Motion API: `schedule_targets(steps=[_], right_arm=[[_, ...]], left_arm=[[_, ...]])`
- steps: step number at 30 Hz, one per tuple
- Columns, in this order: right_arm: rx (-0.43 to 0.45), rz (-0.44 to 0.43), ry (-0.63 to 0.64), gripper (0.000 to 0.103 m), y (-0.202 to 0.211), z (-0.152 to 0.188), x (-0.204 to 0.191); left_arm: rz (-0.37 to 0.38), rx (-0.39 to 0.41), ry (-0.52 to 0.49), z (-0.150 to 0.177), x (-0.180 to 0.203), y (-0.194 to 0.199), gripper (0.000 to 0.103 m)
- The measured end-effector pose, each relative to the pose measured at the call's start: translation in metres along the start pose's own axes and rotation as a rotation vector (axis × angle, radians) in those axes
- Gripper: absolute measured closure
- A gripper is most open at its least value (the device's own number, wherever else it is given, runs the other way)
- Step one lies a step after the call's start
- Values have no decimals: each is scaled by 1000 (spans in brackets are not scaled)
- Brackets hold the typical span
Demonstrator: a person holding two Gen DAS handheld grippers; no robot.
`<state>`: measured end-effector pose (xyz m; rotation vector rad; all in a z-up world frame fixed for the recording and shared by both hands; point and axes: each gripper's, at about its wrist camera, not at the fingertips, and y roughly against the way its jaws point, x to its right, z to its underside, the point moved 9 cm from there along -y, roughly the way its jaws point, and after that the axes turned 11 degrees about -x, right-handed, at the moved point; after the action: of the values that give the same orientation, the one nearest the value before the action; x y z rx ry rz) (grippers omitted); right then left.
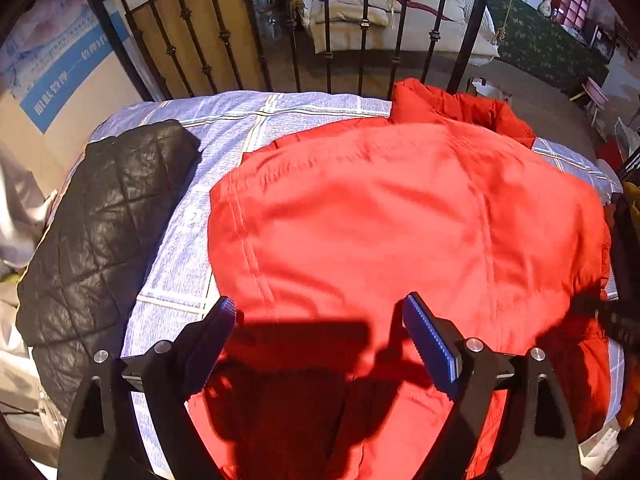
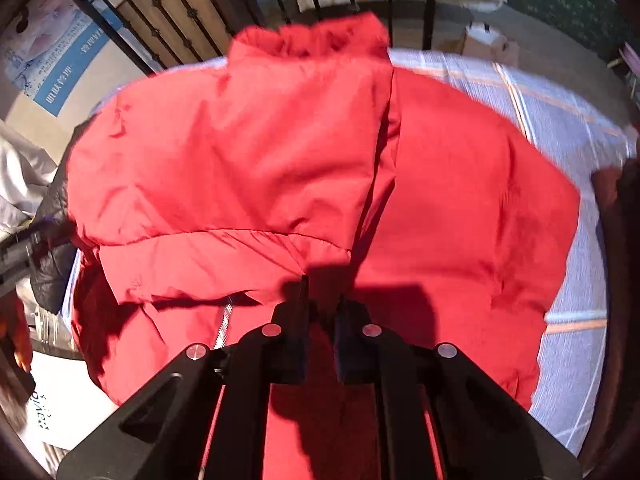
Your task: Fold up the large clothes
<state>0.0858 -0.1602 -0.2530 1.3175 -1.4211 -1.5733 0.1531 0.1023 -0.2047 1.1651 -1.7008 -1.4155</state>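
Observation:
A large red padded jacket (image 1: 400, 208) lies spread on a bed with a pale blue checked sheet (image 1: 224, 128). Its collar (image 1: 448, 104) points toward the black iron bed rail. My left gripper (image 1: 320, 312) is open and empty, hovering over the jacket's near hem. In the right wrist view the jacket (image 2: 248, 152) has one side folded over the middle. My right gripper (image 2: 323, 300) is shut on a fold of the red jacket near its lower part, beside the zipper (image 2: 224, 324).
A black quilted jacket (image 1: 104, 232) lies on the bed's left side. The iron bed rail (image 1: 328, 28) stands at the far edge. Grey and white cloth (image 1: 16, 216) is piled left of the bed. A cardboard box (image 2: 488, 40) sits beyond the rail.

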Motion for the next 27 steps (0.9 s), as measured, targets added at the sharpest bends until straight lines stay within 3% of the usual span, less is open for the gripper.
schedule_targets(steps=[3, 6, 8, 11, 13, 15, 16, 19, 24, 27], right_arm=[[-69, -61, -92, 91, -19, 10, 10], [-50, -36, -162, 66, -12, 6, 19], [32, 40, -148, 45, 9, -3, 23], [202, 194, -69, 36, 51, -17, 17], [303, 222, 30, 30, 73, -26, -4], [354, 197, 135, 22, 82, -33, -33], [357, 178, 176, 16, 80, -34, -44], [265, 106, 242, 16, 42, -45, -71], [121, 186, 136, 16, -20, -67, -39], [86, 173, 89, 16, -38, -73, -28]], left_arm=[[-37, -25, -51, -14, 9, -22, 19], [-85, -35, -98, -31, 18, -35, 19], [-91, -40, -108, -40, 17, -43, 17], [-88, -73, -113, -48, 15, -58, 15], [-92, -91, -117, -51, 13, -65, 12], [-99, -105, -128, -54, 14, -70, 12], [-103, -109, -131, -54, 14, -71, 12], [-117, -125, -147, -56, 16, -75, 11], [-124, -142, -166, -56, 14, -84, 5], [-121, -163, -174, -57, 14, -93, 5]])
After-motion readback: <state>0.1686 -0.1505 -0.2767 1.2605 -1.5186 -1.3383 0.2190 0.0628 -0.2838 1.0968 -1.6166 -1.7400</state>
